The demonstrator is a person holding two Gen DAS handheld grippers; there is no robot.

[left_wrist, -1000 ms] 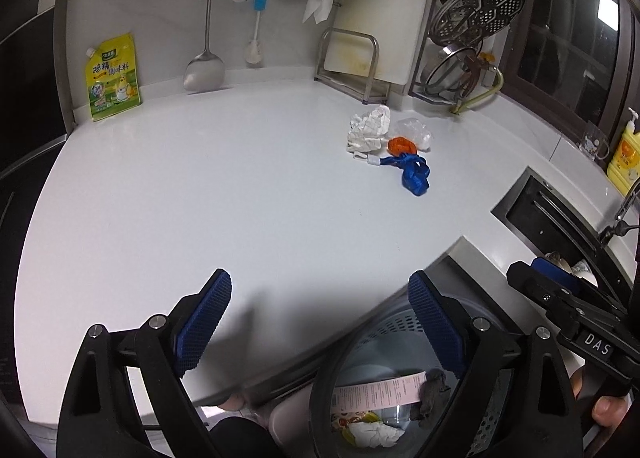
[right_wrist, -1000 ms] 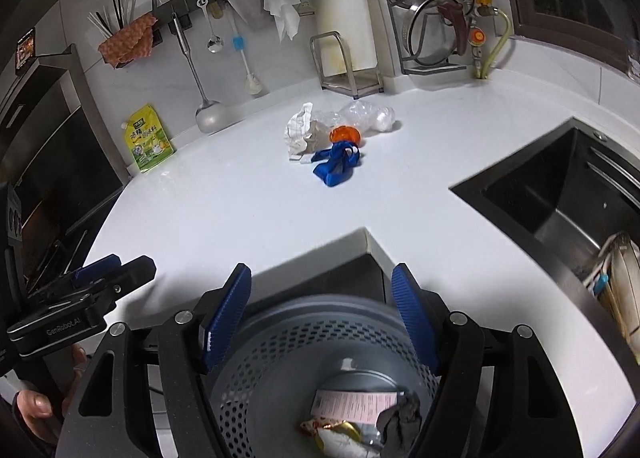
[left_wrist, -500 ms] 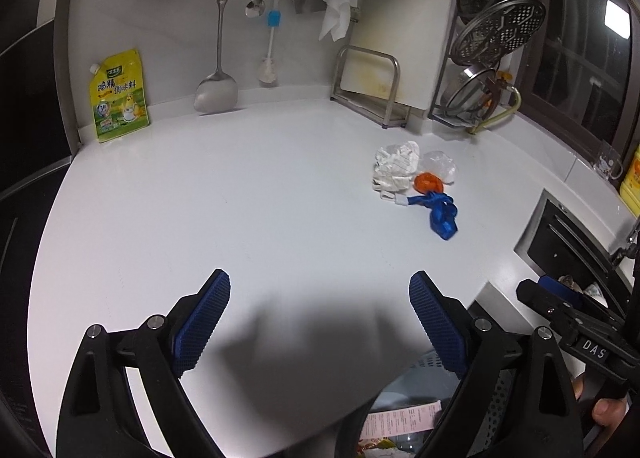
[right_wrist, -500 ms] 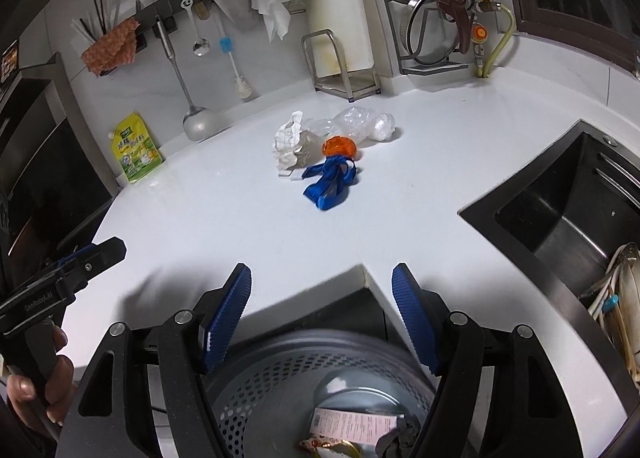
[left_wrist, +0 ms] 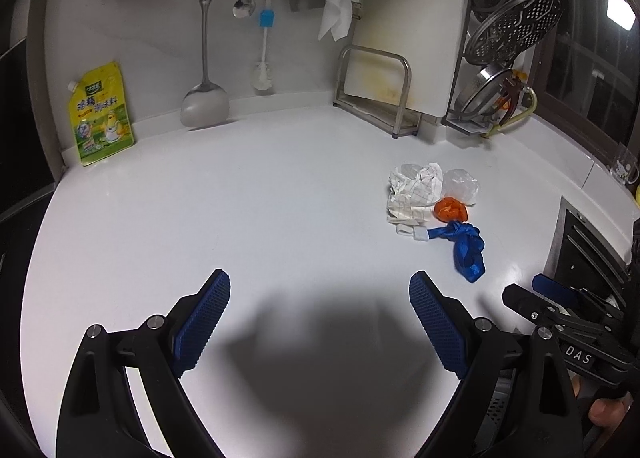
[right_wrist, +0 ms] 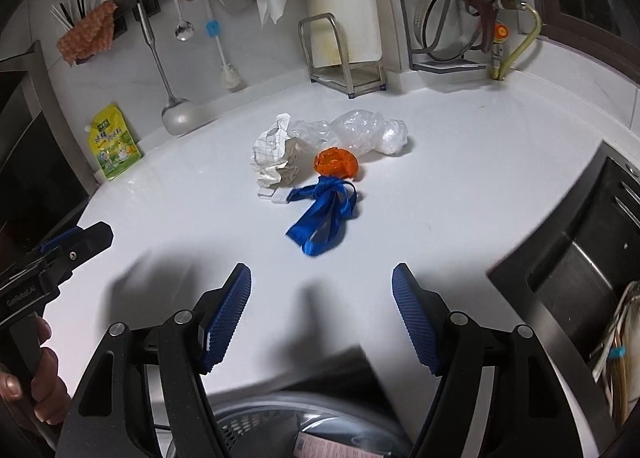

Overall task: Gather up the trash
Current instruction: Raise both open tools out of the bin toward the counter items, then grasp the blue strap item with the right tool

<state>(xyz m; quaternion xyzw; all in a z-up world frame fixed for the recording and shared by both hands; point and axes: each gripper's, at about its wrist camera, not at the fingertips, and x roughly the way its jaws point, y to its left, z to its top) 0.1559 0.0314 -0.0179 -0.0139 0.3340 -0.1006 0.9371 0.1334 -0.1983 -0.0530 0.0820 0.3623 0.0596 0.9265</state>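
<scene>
A small trash pile lies on the white counter [left_wrist: 240, 198]: crumpled checked paper [left_wrist: 416, 188] [right_wrist: 272, 154], clear plastic [left_wrist: 460, 186] [right_wrist: 360, 132], an orange scrap [left_wrist: 450, 209] [right_wrist: 335, 163] and a blue strap [left_wrist: 466, 248] [right_wrist: 324, 214]. My left gripper [left_wrist: 320, 318] is open and empty, over the counter left of the pile. My right gripper [right_wrist: 322, 310] is open and empty, just short of the blue strap. The grey perforated bin [right_wrist: 256, 426] holding earlier trash shows below the counter edge.
A sink [right_wrist: 580, 258] lies to the right. A yellow pouch [left_wrist: 102, 114], hanging ladle [left_wrist: 205, 102], brush, cutting board rack [left_wrist: 380, 94] and pot-lid rack [left_wrist: 508, 58] line the back wall. The other gripper shows at each view's side.
Both grippers have moved up and forward from over the bin to over the counter, toward the trash pile. Both stay open. The pile has not moved.
</scene>
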